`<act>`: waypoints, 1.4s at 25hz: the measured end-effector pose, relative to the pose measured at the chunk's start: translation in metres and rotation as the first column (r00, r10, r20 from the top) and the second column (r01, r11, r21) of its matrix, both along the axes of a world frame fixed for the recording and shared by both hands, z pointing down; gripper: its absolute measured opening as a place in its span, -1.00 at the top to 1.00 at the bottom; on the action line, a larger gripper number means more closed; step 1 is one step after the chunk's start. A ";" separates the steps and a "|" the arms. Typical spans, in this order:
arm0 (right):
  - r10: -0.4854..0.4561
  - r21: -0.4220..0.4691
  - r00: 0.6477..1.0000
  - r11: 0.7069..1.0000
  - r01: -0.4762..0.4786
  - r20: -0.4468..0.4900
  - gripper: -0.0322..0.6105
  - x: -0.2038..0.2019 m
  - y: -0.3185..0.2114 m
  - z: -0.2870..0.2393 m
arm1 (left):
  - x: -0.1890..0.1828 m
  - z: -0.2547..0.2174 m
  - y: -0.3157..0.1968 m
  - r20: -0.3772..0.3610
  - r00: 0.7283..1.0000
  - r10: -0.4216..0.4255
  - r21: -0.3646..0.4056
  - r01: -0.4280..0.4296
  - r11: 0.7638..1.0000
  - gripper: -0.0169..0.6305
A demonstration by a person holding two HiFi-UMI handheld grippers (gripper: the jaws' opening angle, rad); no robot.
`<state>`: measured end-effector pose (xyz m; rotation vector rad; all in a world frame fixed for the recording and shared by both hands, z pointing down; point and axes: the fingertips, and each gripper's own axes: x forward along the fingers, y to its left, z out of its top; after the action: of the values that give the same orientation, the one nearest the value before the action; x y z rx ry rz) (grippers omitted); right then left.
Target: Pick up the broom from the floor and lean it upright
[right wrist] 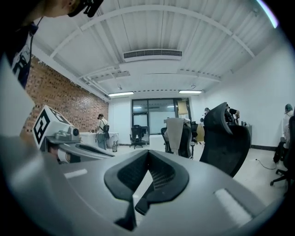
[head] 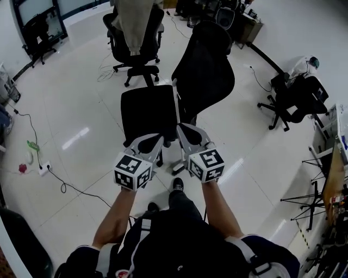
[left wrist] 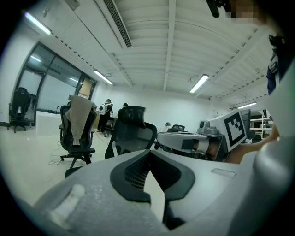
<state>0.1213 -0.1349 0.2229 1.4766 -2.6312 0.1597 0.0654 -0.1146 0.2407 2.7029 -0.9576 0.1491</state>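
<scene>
Both claws up and empty, no broom in sight.
I hold the left gripper (head: 157, 142) and right gripper (head: 182, 130) level before the chair (head: 148, 111), jaws pinched together on nothing, probably searching for the broom.

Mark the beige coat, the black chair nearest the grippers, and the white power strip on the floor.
beige coat (head: 133, 16), head view: middle of the draped fabric.
black chair (head: 148, 114), head view: middle of its seat.
white power strip (head: 44, 167), head view: its body.
</scene>
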 end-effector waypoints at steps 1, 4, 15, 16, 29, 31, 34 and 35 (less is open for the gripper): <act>-0.006 0.006 1.000 1.000 0.006 0.005 0.89 -0.003 0.007 -0.004 | -0.001 -0.003 0.005 0.001 1.000 0.006 0.006 -0.006 1.000 0.95; -0.013 0.013 1.000 1.000 0.013 0.023 0.89 -0.009 0.017 -0.010 | -0.002 -0.010 0.013 0.006 1.000 0.022 0.025 -0.022 0.999 0.95; -0.014 0.030 0.999 0.999 0.012 0.038 0.89 -0.011 0.026 -0.022 | -0.005 -0.017 0.022 0.016 0.999 0.038 0.035 -0.038 0.999 0.95; -0.014 0.032 0.999 0.999 0.012 0.036 0.89 -0.011 0.026 -0.023 | -0.004 -0.018 0.022 0.015 0.999 0.039 0.037 -0.040 0.999 0.95; -0.021 0.058 0.999 0.998 0.019 0.041 0.89 -0.003 0.032 -0.038 | 0.001 -0.027 0.026 -0.001 0.999 0.032 0.047 -0.032 0.998 0.95; -0.022 0.061 0.999 0.998 0.019 0.043 0.89 -0.002 0.034 -0.040 | 0.001 -0.027 0.027 -0.003 1.000 0.028 0.046 -0.028 0.999 0.95; -0.021 0.066 0.999 0.998 0.018 0.046 0.89 0.000 0.036 -0.042 | 0.001 -0.029 0.028 -0.004 1.000 0.024 0.047 -0.024 0.999 0.95; -0.021 0.067 0.999 0.998 0.018 0.047 0.89 0.000 0.036 -0.043 | 0.002 -0.030 0.028 -0.005 1.000 0.023 0.047 -0.023 0.999 0.95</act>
<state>0.1217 -0.0989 0.1798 1.4844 -2.7129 0.1079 0.0671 -0.0868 0.2111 2.7566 -0.9407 0.1248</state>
